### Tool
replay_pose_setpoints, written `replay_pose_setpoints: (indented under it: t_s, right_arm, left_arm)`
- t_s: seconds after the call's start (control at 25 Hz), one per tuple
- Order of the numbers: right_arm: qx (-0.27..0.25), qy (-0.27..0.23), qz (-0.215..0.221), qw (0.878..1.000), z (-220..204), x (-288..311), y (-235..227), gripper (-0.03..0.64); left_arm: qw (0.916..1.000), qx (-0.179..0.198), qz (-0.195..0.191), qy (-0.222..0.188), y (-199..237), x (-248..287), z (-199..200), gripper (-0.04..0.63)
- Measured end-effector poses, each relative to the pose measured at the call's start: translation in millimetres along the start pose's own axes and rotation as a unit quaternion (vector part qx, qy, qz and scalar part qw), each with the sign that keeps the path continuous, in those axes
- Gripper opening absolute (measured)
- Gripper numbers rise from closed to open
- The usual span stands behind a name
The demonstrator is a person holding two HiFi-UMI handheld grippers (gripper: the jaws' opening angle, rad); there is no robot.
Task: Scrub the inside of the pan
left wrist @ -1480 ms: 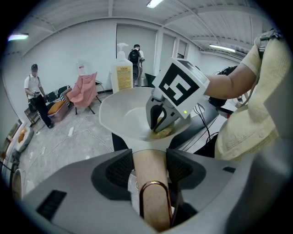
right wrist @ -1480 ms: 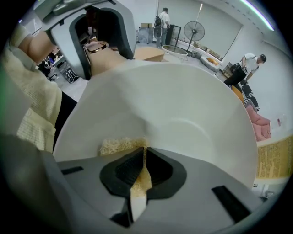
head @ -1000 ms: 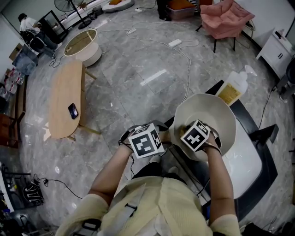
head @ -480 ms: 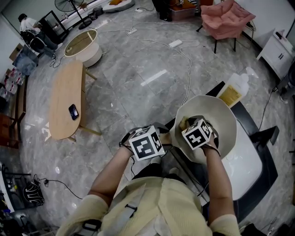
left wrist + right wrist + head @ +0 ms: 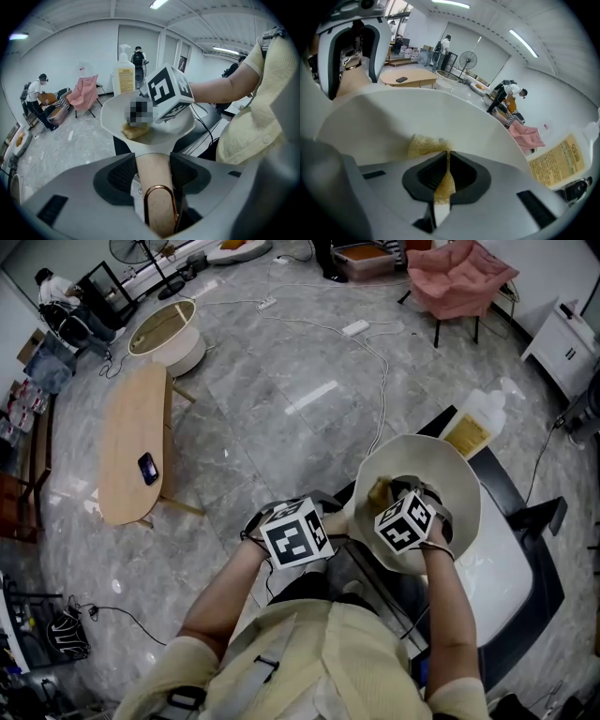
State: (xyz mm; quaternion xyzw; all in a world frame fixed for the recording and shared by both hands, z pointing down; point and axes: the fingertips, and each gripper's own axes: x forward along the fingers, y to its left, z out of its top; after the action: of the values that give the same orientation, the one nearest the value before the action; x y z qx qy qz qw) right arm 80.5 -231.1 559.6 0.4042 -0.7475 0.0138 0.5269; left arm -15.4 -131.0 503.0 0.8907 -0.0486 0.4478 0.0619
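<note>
While left tongs (image 5: 153, 158) clamp the beige handle (image 5: 153, 177) of the cream round pan (image 5: 455, 479), right tongs (image 5: 446, 161) pinched on yellow scouring sponge (image 5: 421, 144) inside it, pan at white bench's (image 5: 502, 582) left edge, open grey floor (image 5: 281, 399) beside.

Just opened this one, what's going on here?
A person is working on a cream-coloured pan with two tools. The left hand-held gripper is clamped on the pan's handle, steadying it. The right hand-held gripper pinches a yellow scrubbing pad and holds it against the pan's inner surface. A soap bottle stands just beyond the pan.
</note>
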Motion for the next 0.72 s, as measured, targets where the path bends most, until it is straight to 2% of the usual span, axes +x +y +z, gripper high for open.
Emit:
replay_pose_setpoints:
  t_s: [0.12, 0.32, 0.72]
  right_arm:
    - [-0.009, 0.003, -0.007, 1.0, -2.8, 6.1, -2.5, 0.034]
    - [-0.036, 0.017, -0.058, 0.998, -12.5, 14.7, -23.3, 0.034]
    - [-0.058, 0.106, -0.124, 0.985, -52.5, 9.5, -56.9, 0.034]
  left_arm:
    - [1.0, -0.001, -0.001, -0.001, -0.2, -0.5, 0.2, 0.241]
    - [1.0, -0.002, -0.001, -0.001, 0.2, 2.3, 0.8, 0.241]
    - [1.0, -0.003, -0.003, -0.001, -0.1, -0.4, -0.4, 0.241]
